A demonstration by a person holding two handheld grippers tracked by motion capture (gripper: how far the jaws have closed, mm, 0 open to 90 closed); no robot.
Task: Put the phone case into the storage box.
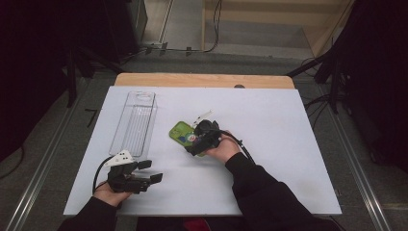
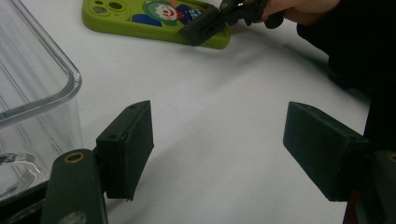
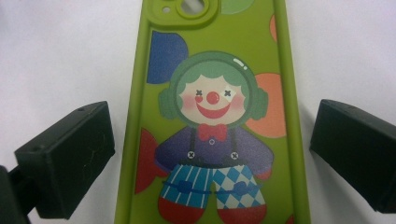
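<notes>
Grip looks simplest across the narrow width of the green phone case (image 3: 212,121), which lies flat and face-down on the white table (image 1: 288,144), clown print up, just right of the clear plastic bin (image 1: 133,122). It appears to be a soft, rubbery shell: light, bendable, and not fragile, with a matte skin that should give the pads good friction. Because it is thin and hollow, it could flex or bow if squeezed hard, so a moderate pinch on the two long side rails, near the middle of its length, seems safest.

The right gripper (image 3: 212,154) hovers straight over the case with its jaws spread wide, one outside each long edge, not touching. The left gripper (image 2: 219,149) sits near the bin's near end, jaws also wide with nothing between them, resting well apart from the case.

The bin is long, narrow, transparent and upright, with nothing visible inside it.
</notes>
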